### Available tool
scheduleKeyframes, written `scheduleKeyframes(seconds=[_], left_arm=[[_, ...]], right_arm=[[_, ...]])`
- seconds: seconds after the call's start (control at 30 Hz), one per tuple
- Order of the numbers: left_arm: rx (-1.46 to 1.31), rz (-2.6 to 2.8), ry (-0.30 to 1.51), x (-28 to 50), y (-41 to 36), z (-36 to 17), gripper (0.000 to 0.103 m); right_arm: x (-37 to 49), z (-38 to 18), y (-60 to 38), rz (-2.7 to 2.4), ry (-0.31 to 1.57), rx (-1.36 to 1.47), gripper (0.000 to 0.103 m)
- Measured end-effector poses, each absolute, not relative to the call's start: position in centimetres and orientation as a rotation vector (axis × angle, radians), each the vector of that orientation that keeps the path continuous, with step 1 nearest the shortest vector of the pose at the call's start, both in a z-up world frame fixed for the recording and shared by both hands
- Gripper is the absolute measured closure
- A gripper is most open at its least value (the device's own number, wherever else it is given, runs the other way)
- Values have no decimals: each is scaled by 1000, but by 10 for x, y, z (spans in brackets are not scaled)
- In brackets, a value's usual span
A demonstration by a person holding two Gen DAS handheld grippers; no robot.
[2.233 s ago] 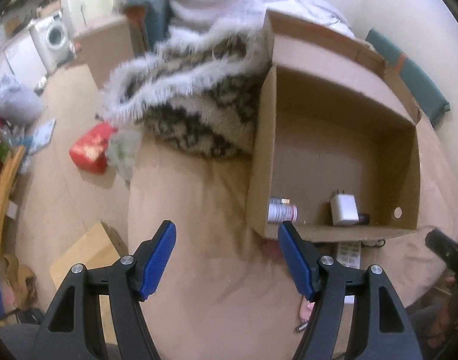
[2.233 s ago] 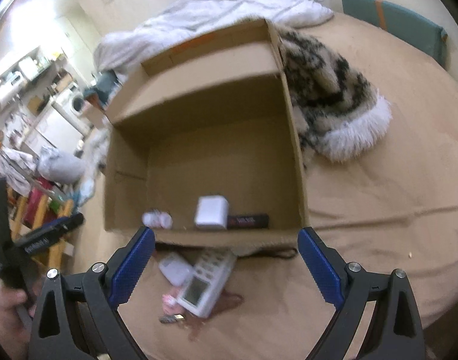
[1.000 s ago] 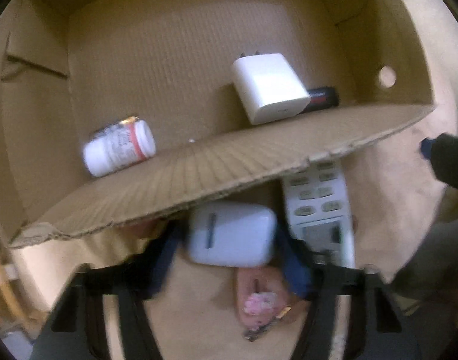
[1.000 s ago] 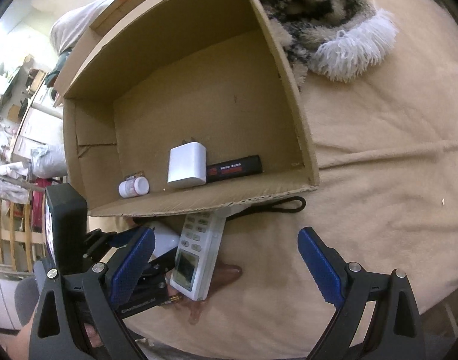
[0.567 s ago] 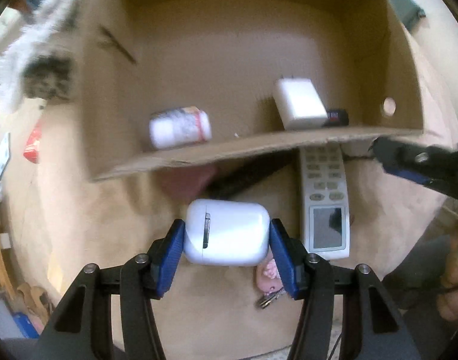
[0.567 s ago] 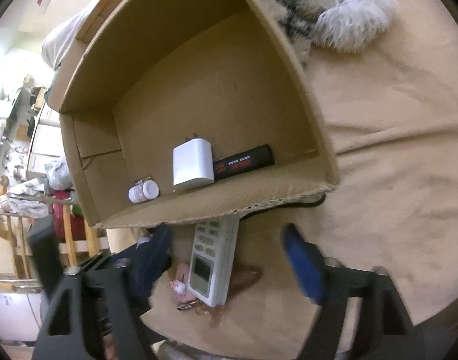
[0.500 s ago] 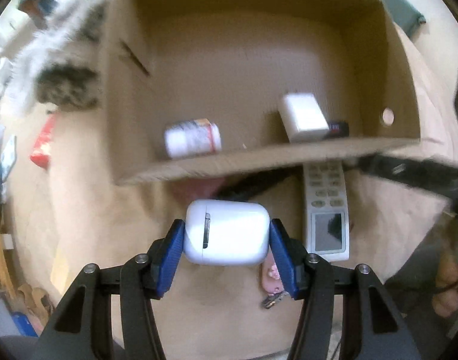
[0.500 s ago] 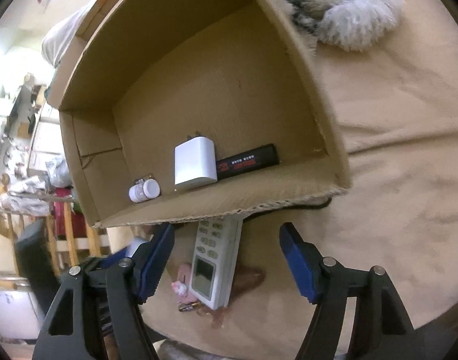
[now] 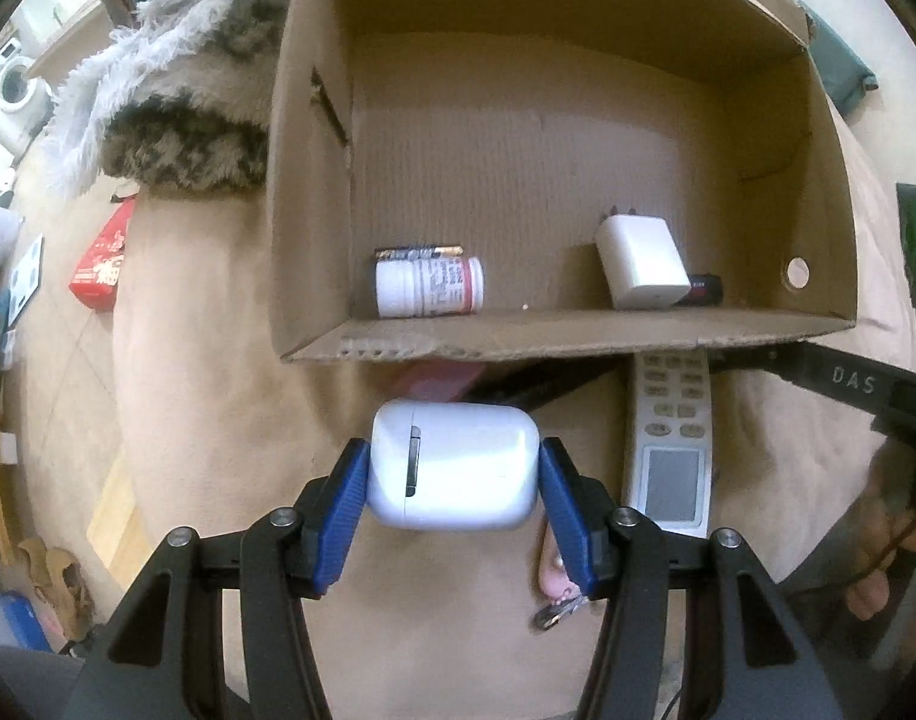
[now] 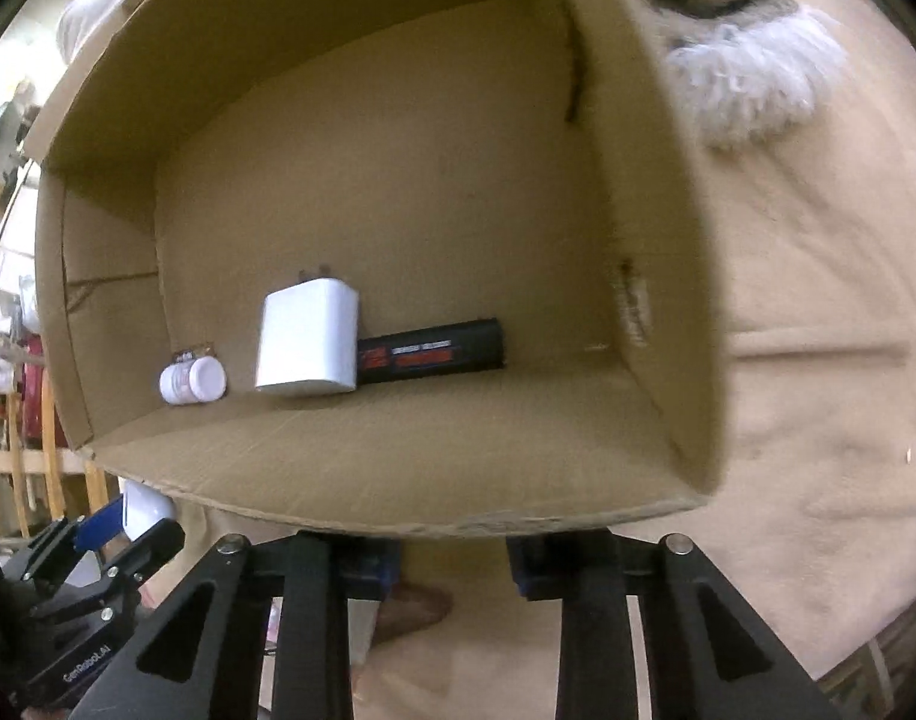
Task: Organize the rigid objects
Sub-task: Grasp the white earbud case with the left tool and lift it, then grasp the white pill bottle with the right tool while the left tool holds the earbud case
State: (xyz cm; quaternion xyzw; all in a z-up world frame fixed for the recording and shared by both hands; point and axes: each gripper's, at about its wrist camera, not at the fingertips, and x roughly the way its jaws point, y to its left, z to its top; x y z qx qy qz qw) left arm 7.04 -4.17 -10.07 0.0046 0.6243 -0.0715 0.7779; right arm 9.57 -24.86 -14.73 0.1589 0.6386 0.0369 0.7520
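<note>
Now, my left gripper [image 9: 455,474]: pinching the white earbud case [image 9: 454,471] squarely between both blue pads, lifted just before the cardboard box [image 9: 578,336].
My right gripper [image 10: 452,570]: fingertips hidden under the box's near wall; spread or not, I cannot tell.

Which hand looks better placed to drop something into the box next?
The left: its tongs already grip the white earbud case just outside the cardboard box. The right tongs appear empty, their tips hidden behind the box's front wall.
</note>
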Motion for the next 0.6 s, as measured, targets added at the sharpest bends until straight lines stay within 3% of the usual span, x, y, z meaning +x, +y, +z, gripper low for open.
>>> scheduleKeyframes(seconds=[0.6], left_arm=[[-4,-78,1379,76,-35,-126,50]], right_arm=[[70,-127,-254,134,1373,395,75]])
